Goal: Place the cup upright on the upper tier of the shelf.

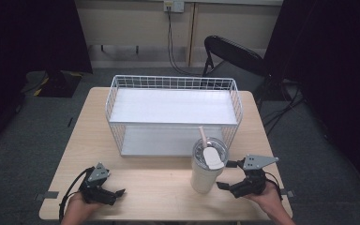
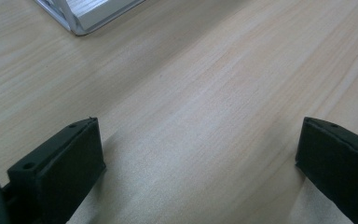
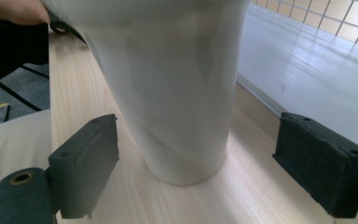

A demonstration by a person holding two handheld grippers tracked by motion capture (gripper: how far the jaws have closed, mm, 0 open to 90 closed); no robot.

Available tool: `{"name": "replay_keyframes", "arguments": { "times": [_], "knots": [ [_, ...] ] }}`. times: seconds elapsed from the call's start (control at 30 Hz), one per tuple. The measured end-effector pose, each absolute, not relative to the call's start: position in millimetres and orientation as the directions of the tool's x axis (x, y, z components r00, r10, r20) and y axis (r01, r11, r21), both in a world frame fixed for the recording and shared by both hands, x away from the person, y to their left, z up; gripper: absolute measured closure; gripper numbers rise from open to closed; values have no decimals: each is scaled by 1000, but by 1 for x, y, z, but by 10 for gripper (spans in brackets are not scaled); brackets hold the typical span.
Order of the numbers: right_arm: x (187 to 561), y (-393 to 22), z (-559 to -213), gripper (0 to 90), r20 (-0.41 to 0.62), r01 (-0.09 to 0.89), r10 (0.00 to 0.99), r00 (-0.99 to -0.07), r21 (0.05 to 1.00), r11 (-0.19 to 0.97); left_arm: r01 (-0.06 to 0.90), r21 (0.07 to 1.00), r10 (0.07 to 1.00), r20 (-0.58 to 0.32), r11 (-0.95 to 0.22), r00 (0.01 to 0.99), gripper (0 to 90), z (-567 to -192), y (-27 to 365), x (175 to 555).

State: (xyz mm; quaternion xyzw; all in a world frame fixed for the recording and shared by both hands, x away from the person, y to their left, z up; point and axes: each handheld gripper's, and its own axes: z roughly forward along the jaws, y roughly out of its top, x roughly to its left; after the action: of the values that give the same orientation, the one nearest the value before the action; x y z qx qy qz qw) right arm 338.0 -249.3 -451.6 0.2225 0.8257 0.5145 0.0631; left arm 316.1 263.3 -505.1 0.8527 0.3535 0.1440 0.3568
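Observation:
A white tumbler (image 1: 203, 176) with a clear lid and a straw stands upright on the wooden table (image 1: 159, 187), at the front right, just ahead of a white two-tier wire rack (image 1: 173, 80). My right gripper (image 1: 226, 175) is open beside the tumbler's right side. In the right gripper view its jaws flank the tumbler's (image 3: 177, 93) base without touching it, the gripper (image 3: 198, 140) wide open. My left gripper (image 1: 115, 195) rests low at the front left, open. Between its jaws lies bare wood, as the left gripper (image 2: 196, 154) view shows.
The rack's bottom shelf (image 3: 307, 70) lies close behind the tumbler, and a corner of the rack (image 2: 81, 16) shows ahead of the left gripper. A black folding chair (image 1: 234, 58) stands beyond the table. Dark curtains hang at both sides.

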Motion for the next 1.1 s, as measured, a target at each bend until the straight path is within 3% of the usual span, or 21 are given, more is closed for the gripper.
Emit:
{"name": "replay_keyframes", "arguments": {
  "times": [1.1],
  "knots": [
    [354,-209,-457,69,120,219,337,-934,936,274,498,710,704,-4,-498,710,1,-505,263,316]
  ]
}}
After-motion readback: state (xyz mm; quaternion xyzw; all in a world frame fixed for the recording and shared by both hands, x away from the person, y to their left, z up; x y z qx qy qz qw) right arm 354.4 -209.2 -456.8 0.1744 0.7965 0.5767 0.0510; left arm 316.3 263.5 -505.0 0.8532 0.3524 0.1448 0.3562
